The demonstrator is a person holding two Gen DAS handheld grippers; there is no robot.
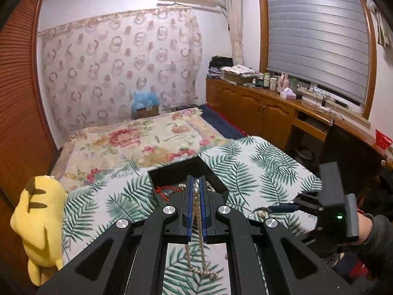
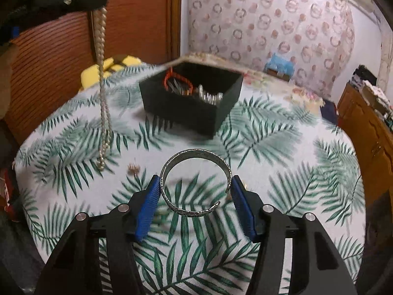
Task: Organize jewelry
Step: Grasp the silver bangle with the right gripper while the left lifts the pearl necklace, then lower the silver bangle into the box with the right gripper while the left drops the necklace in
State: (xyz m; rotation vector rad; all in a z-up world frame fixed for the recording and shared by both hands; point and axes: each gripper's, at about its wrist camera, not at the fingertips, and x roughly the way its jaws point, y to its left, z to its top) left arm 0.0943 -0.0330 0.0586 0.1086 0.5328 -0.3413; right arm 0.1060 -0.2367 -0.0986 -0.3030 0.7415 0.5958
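A table covered by a white cloth printed with green palm leaves (image 2: 282,147) carries a black square open box (image 2: 194,105). Near its front lies a small coppery trinket (image 2: 133,169), perhaps an earring; blur hides the details.

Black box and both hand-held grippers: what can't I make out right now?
- Black box contents: left wrist view, hidden behind the left hand-held gripper; right wrist view, too blurred to identify beyond a red cord.
- Pearl necklace lower end: blurred; touching the cloth or not is unclear.
- Small gold item: too small.
- Silver bangle in the right hand-held gripper: right pad contact unclear.
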